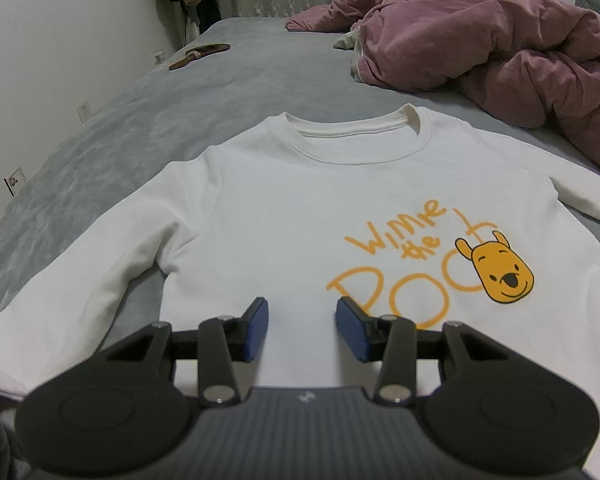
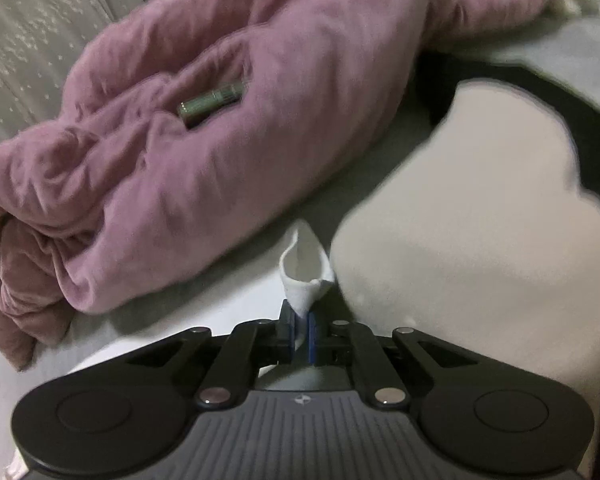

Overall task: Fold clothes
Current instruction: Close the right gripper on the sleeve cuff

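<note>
The bed (image 1: pixel 148 112), covered in a grey spread, served as the work surface and as the reference for all that follows. Across its far right side lay a bunched mauve quilt (image 1: pixel 480 40); in the right wrist view the same quilt (image 2: pixel 204 128) showed a fold forming a pocket, and in that pocket rested a small green cylindrical object (image 2: pixel 212 102) — its nature could not be determined. No other container was observed.

The white sweatshirt (image 1: pixel 300 200), printed in orange lettering with a yellow bear's head (image 1: pixel 502 268), lay face up and flat on the near half of the bed, collar toward the far end, both sleeves spread outward. A dark flat item (image 1: pixel 200 55), possibly a sandal, sat near the bed's far left edge, well apart from the garment.

The left gripper (image 1: pixel 302 330) hovered above the lower front of the sweatshirt, its blue pads (image 1: pixel 256 330) standing narrowly apart with nothing between them. The right gripper (image 2: pixel 300 330) was clamped tight on a pinch of white fabric (image 2: pixel 306 268), which stood up in a small curl beyond the pads; it appeared to be an edge of the sweatshirt, though the view was blurred and which edge could not be confirmed.

Judgement: the step in hand appeared to be the first fold, barely begun. To do it well, the left gripper should take a matching edge on its side before any lift, so the cloth rises evenly — and the fold should be carried clear of the quilt, which lay near the pinched fabric.
</note>
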`<state>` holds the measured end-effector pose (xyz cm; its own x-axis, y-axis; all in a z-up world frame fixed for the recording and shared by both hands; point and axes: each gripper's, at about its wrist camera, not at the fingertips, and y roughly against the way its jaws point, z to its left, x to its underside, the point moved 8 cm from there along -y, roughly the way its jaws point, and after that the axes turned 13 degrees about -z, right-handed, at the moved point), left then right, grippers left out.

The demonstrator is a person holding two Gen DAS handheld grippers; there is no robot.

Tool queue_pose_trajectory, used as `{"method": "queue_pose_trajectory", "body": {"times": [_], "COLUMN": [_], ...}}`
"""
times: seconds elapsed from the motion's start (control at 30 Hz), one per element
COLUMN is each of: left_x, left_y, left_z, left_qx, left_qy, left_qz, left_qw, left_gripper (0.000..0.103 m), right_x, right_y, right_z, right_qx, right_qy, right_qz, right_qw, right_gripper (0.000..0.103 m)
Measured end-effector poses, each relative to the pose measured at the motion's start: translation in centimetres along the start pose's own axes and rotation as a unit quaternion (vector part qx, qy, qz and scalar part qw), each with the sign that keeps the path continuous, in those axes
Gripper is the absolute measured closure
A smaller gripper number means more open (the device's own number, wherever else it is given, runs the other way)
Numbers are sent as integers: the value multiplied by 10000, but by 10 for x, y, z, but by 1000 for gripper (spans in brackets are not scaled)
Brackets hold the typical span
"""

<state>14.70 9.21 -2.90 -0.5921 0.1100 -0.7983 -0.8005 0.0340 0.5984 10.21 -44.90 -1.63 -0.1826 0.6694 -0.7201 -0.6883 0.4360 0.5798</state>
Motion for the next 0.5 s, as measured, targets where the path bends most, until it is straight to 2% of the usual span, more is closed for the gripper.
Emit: {"method": "queue_pose_trajectory", "body": {"times": [0.27, 0.5], "left_x": [1, 1], "left_y": [0, 0], "left_z": [0, 0], "left_qx": [-11, -4], "left_qy": [-23, 12], "left_qz": [-6, 4], "left_qw": [10000, 10000], "left_gripper": [62, 61], "right_x": [-13, -23], "right_y": [25, 41], "right_z": [17, 48], "right_qx": [-192, -680], "right_qy": [508, 747], "right_qz": [-584, -1068], "right_qw": [9968, 9891], "right_gripper": [98, 98]}}
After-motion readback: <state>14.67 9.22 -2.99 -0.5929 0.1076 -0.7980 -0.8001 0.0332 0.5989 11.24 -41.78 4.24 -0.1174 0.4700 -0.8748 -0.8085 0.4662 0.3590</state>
